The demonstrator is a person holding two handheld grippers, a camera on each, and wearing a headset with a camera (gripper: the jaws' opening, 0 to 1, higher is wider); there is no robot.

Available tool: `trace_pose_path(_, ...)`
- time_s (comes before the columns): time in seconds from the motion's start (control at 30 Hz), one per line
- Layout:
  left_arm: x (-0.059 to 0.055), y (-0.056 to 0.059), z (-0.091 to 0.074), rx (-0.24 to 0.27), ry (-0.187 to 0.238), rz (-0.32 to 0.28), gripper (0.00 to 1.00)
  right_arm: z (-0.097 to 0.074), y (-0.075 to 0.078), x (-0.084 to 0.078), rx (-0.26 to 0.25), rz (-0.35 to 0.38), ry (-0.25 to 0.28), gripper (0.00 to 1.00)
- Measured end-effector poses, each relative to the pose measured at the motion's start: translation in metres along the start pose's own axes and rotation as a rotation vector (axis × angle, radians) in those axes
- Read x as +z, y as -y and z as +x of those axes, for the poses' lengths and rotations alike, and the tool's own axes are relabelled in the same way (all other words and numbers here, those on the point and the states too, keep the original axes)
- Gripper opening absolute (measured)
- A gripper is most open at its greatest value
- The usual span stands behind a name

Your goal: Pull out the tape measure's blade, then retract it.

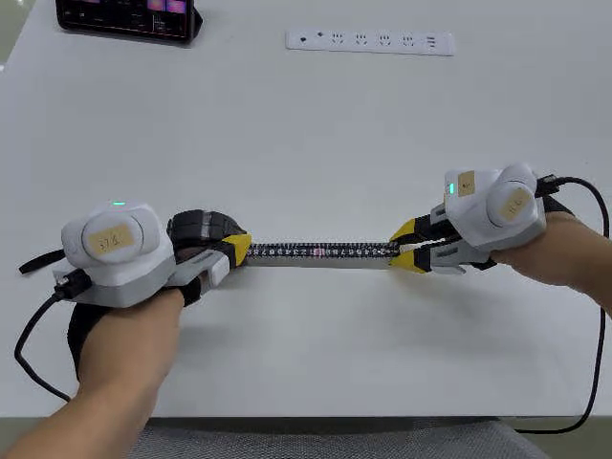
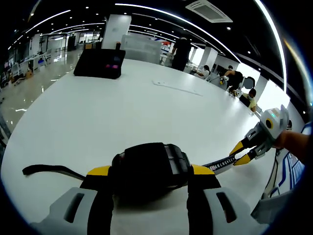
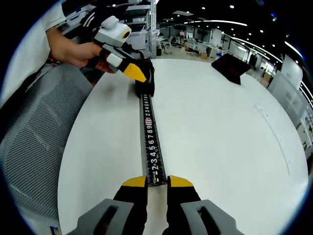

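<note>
1. Head view: the left claw (image 1: 234,251) grips the black case (image 1: 203,229). Its jaws stand as wide as the case and press on its two sides. This hold pins the case to the bench (image 1: 287,124), so a pull on the tape cannot drag it along.
2. The right claw (image 1: 409,247) is almost closed, and its yellow tips pinch the free end of the blade (image 1: 320,251). A grip at the very end leaves the whole printed length free to run.
3. The blade spans straight between the two claws, low over the bench and near its front edge. In the right gripper view its numerals run from the claw tips away to the mouth of the case.
4. The claws face each other along one line. Force therefore acts along the blade, which probably guards against a twist or kink.
5. Judged stage: the blade is drawn out and retraction is not yet done.
6. Surroundings: a power strip (image 1: 369,41) and a tablet (image 1: 129,17) lie at the far side, well apart from the work. A black strap (image 2: 44,169) rests on the bench beside the left claw. A mesh chair (image 3: 34,147) stands at the bench edge.
7. Nothing lies in the blade's path.
</note>
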State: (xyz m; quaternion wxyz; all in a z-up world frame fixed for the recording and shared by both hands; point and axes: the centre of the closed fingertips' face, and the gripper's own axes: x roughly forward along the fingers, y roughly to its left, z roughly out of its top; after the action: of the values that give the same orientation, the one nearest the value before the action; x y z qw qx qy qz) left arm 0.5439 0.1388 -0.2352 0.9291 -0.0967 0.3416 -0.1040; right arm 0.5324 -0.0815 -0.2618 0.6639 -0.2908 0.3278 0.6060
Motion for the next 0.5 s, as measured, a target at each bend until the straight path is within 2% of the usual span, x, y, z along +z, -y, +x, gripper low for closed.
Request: trace_pose_path(0.5, 0.0, 0.0, 0.0, -0.008, 0.003, -0.008, 0.56, 0.008, -0.003, 0.011, 0.009, 0.005, 0.015, 0.11)
